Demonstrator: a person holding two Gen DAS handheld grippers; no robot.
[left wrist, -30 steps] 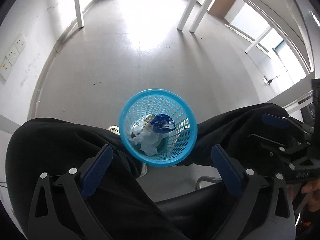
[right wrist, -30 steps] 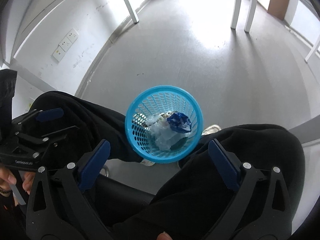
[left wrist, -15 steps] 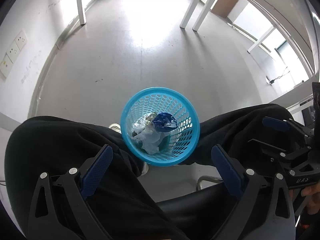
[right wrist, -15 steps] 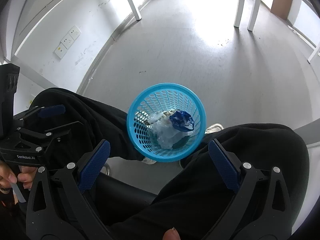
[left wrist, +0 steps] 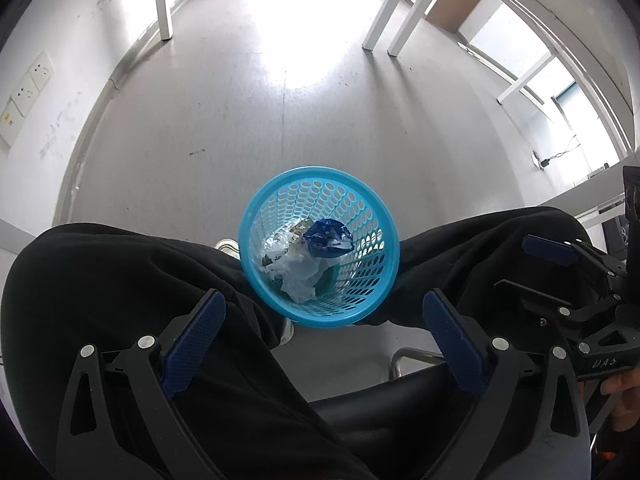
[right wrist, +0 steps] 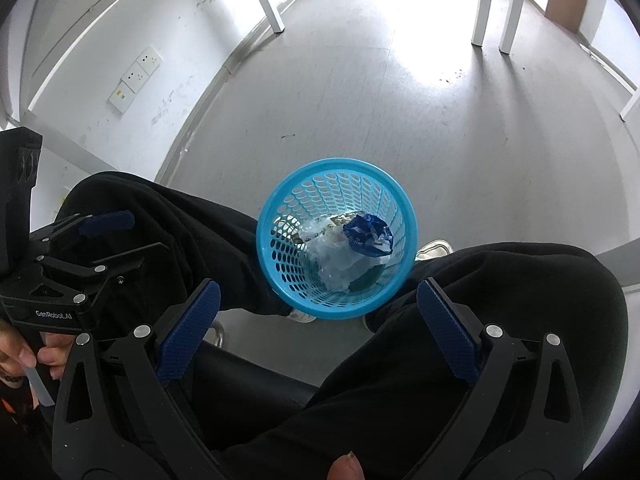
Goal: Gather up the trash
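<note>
Hovering over the blue basket (left wrist: 319,316), both hand-held grippers, left (left wrist: 320,336) and right (right wrist: 316,328), spread and empty; trash (left wrist: 304,256) inside; probably finished, else seeking more litter.

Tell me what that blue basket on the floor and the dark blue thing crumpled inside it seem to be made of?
The basket looks like moulded plastic: smooth, slightly glossy, evenly turquoise, with walls pierced by regular rows of holes. The dark blue thing looks like thin plastic film, probably a snack wrapper: it is crumpled into sharp creases, glints in places, and carries white print too small to read.
</note>
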